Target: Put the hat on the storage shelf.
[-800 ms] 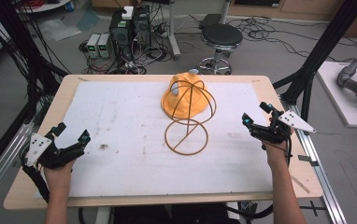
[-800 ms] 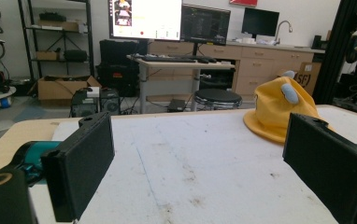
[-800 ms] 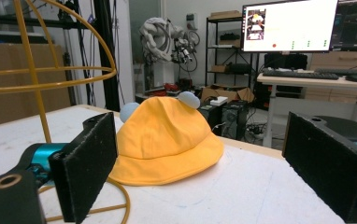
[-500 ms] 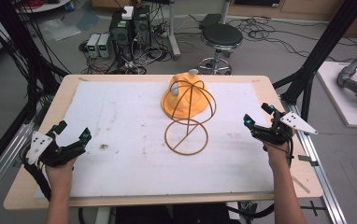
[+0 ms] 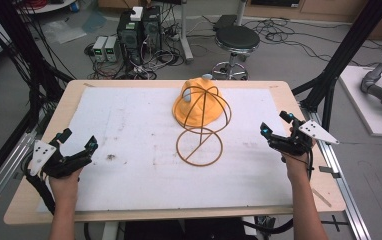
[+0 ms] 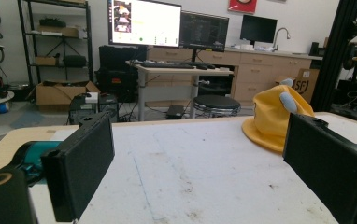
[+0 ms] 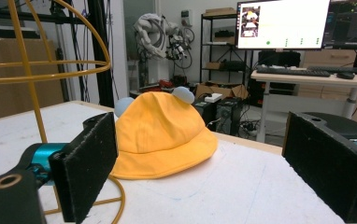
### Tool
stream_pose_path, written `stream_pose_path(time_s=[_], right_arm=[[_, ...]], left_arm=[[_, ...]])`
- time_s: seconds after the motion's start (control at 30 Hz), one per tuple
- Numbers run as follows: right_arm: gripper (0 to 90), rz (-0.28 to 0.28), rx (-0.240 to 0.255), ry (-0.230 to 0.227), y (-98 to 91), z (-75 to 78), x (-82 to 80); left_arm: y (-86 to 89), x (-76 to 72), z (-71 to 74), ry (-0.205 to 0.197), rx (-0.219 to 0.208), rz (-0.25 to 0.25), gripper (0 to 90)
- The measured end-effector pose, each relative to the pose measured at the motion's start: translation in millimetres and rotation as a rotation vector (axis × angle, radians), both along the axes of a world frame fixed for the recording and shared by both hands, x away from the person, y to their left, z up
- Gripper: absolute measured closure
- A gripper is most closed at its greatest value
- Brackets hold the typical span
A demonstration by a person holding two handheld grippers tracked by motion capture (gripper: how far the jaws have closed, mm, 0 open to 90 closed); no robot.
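A yellow bucket hat (image 5: 193,111) with two grey ears lies at the back middle of the white mat (image 5: 129,125). A yellow-orange wire hat stand (image 5: 199,146) rises in front of it, its domed top overlapping the hat. My left gripper (image 5: 78,140) hovers open over the mat's front left corner, far from both. My right gripper (image 5: 274,123) is open near the right edge, pointing toward the hat. In the left gripper view the hat (image 6: 272,122) sits far off at the right. The right gripper view has the hat (image 7: 160,135) ahead between the jaws and the stand (image 7: 31,79) at the left.
The wooden table edge (image 5: 299,100) borders the mat, with a metal rail (image 5: 336,170) along the right side. Behind the table are a black stool (image 5: 236,40) and computer boxes (image 5: 139,27) on the floor. Black frame posts (image 5: 344,55) flank the table.
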State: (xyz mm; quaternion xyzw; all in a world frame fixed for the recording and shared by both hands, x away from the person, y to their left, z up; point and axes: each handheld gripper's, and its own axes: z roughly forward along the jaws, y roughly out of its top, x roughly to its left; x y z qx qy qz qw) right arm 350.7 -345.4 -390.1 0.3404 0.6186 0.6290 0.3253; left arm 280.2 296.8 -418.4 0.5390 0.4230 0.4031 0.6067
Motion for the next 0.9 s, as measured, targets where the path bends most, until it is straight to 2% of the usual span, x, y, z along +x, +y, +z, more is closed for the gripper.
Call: stream_pose_path(time_s=[0.17, 0.27, 0.3, 0.5, 0.6, 0.63, 0.67, 0.7, 0.73, 0.8, 0.9], right_arm=[[10.4, 0.008, -0.013, -0.002, 0.5, 0.1, 1.7], [10.4, 0.014, -0.028, 0.006, 1.5, 1.5, 6.3], [10.4, 0.023, -0.052, 0.004, 4.3, 4.4, 12.1], [10.4, 0.041, -0.075, 0.007, 11.4, 7.8, 21.9], [10.4, 0.035, -0.093, 0.024, 12.4, 9.3, 35.2], [10.4, 0.035, -0.093, 0.024, 12.4, 9.3, 35.2], [10.4, 0.037, -0.097, 0.032, 13.4, 9.5, 43.4], [10.4, 0.037, -0.097, 0.032, 13.4, 9.5, 43.4], [10.4, 0.037, -0.109, 0.05, 14.6, 9.3, 52.3], [10.4, 0.039, -0.116, 0.061, 15.7, 9.2, 55.3], [10.5, 0.054, -0.155, 0.077, 24.0, 12.9, 74.0]], left_arm=[[0.2, -0.6, 1.3, -0.004, -0.005, -0.001, 9.4], [0.9, -0.4, 2.1, -0.007, -0.007, -0.001, 9.4], [1.2, 0.0, 2.6, -0.008, -0.006, -0.001, 9.4], [0.6, 0.7, 6.3, -0.018, -0.005, 0.0, 9.4], [-0.3, 0.6, 7.1, -0.021, -0.005, -0.002, 9.4], [-0.5, 0.7, 7.2, -0.02, -0.006, -0.002, 9.4], [-0.6, 0.8, 7.0, -0.018, -0.006, -0.004, 9.4], [-0.8, 1.0, 6.9, -0.018, -0.007, -0.005, 9.4], [-0.9, 1.2, 6.8, -0.016, -0.006, -0.006, 9.4], [-1.4, 1.4, 6.7, -0.015, -0.005, -0.007, 9.4], [-2.8, 2.0, 6.8, -0.016, -0.005, -0.011, 9.4]])
